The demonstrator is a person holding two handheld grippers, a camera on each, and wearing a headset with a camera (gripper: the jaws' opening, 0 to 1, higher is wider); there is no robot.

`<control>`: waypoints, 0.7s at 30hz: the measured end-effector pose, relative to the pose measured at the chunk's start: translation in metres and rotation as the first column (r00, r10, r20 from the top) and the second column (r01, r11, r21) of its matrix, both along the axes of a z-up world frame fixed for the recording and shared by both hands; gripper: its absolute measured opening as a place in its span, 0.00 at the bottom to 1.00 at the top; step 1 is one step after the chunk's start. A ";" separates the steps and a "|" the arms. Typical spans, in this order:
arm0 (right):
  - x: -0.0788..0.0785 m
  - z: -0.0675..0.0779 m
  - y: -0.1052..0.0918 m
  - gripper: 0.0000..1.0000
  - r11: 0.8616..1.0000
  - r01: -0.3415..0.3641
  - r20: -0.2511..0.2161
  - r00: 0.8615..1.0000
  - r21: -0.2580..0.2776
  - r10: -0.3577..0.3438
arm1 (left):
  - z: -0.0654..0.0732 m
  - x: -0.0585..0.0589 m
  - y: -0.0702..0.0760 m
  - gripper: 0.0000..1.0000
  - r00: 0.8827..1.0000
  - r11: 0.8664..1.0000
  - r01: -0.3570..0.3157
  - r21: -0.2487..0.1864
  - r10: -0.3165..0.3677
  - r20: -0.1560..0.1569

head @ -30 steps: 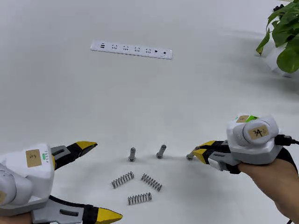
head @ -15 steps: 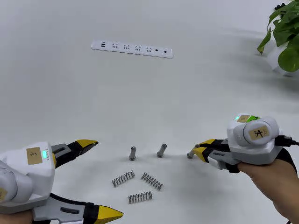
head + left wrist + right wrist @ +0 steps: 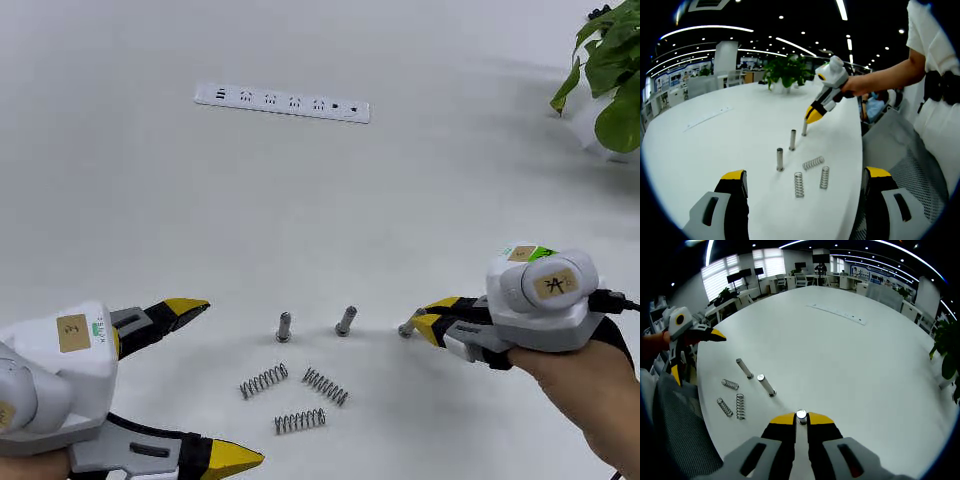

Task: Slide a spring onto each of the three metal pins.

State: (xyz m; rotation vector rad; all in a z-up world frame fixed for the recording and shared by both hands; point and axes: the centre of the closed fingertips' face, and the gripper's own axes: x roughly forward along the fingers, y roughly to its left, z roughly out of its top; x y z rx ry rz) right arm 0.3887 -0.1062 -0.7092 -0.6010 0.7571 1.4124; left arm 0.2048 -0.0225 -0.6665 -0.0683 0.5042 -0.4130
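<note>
— Count?
— Three pins: first pin (image 3: 284, 327) and second pin (image 3: 346, 321) upright on the table (image 3: 300, 220); third pin (image 3: 404, 330) pinched by right tongs (image 3: 418, 323). Three springs (image 3: 263, 381) loose nearby.
— And left tongs (image 3: 232, 383)? Labels?
— Spread. Tan stickers (image 3: 553, 284), handwriting unreadable.

Near the desk's (image 3: 300, 200) front edge, the pin (image 3: 405, 327) clamped in the right gripper (image 3: 420, 323) is shifted very slightly, seemingly raised a touch.
</note>
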 end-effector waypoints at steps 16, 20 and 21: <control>0.000 0.000 0.000 0.10 1.000 -0.009 0.003 1.000 0.000 0.009 | 0.003 0.001 -0.003 0.98 1.000 1.000 0.000 0.000 0.000 0.001; 0.000 0.001 0.000 0.11 1.000 -0.007 0.003 1.000 0.002 0.007 | 0.004 0.001 -0.003 0.98 1.000 1.000 0.000 -0.001 0.000 0.003; 0.001 0.001 0.000 0.11 1.000 -0.007 0.004 1.000 0.002 0.007 | 0.003 0.001 -0.002 0.98 1.000 1.000 0.000 -0.001 0.000 0.002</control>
